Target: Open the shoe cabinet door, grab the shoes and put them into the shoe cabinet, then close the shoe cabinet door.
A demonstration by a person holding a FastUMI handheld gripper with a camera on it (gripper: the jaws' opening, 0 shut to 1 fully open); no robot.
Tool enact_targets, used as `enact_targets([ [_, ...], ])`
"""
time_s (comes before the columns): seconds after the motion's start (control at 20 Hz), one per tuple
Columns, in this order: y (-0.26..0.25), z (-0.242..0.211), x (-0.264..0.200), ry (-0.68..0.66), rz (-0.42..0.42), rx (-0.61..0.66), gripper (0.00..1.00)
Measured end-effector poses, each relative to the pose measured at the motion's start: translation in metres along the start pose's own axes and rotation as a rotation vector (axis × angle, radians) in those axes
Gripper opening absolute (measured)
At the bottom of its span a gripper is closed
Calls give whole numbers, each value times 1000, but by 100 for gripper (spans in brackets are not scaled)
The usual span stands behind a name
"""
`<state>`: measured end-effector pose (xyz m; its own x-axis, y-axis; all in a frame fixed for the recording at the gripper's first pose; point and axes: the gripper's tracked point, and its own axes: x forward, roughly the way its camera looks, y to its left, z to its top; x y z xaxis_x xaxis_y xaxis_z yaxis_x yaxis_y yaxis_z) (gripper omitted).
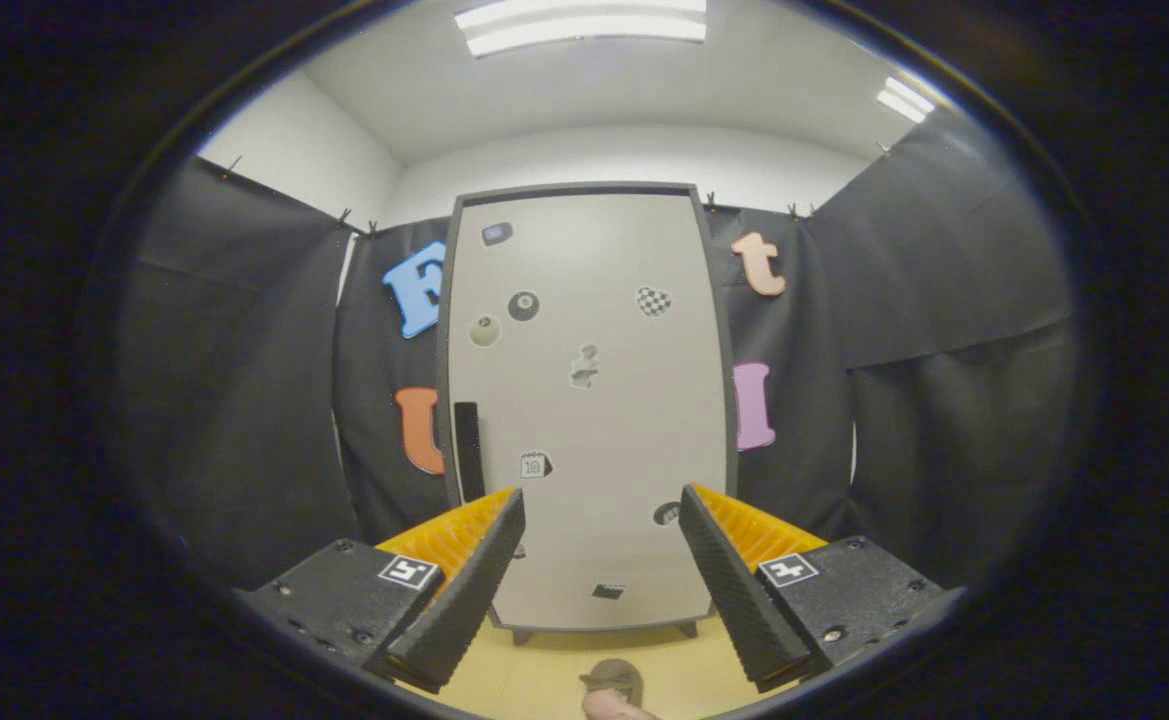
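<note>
The gripper hangs with its jaws wide apart and nothing between them. Straight ahead, on the far side of the yellow floor, stands the shoe cabinet on short legs, its pale door closed and dotted with small stickers. A dark handle runs upright along the door's left edge. Near the jaws, low on the floor, lies a brownish shoe, partly cut off. Black cloth walls close in on both sides.
</note>
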<state>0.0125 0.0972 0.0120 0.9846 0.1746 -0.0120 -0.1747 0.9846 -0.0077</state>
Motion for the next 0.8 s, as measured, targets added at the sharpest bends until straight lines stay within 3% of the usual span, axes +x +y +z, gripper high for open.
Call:
enact_targets([
  [0.3,70,17,57,8,69,13,100],
  [0.8,125,-27,185,139,79,103,100],
])
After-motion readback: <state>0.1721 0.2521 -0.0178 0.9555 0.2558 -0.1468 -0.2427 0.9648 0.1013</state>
